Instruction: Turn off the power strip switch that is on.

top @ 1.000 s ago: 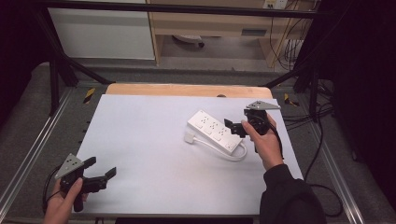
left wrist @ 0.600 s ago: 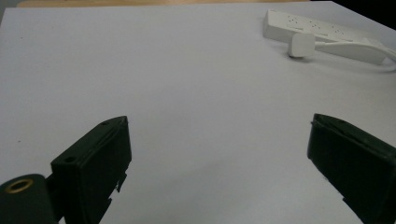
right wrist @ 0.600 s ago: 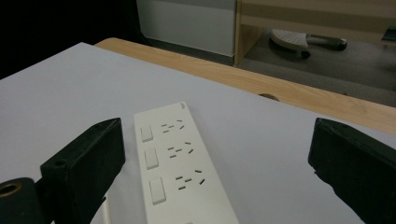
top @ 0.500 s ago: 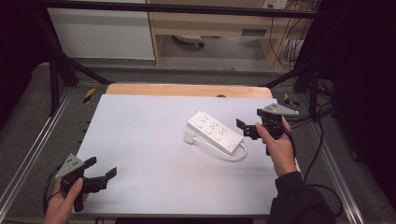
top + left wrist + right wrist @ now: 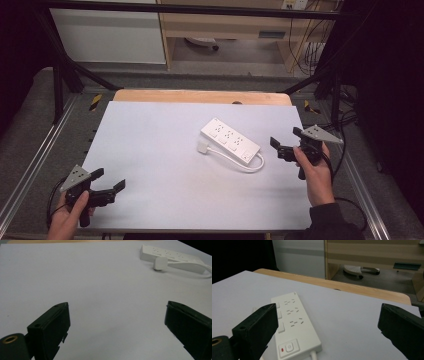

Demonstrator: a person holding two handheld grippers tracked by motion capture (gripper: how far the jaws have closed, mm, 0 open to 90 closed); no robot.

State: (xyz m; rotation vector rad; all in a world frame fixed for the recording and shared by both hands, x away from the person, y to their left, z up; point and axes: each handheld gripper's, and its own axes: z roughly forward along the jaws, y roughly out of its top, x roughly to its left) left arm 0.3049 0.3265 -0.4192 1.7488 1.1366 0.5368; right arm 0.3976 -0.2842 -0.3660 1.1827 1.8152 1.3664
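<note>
Presently the power strip (image 5: 230,141) lies right of worktop (image 5: 150,150) centre, right gripper (image 5: 285,145) at its 3 o'clock and left gripper (image 5: 107,186) near 7 o'clock, both jaws open and empty; gripping its looped cord (image 5: 250,166) could drag the strip askew.

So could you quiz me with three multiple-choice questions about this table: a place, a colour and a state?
1. Where does the power strip lie on the table?
A right of the middle
B near left corner
C on the floor

2. What colour is the power strip?
A black
B white
C yellow

3. How is the right hand-held gripper?
A shut on the cord
B open, holding nothing
C lying on the strip

Answers: 1 A, the high view shows it toward the right hand. 2 B, its casing is white. 3 B, its jaws stand apart, short of the strip.
</note>
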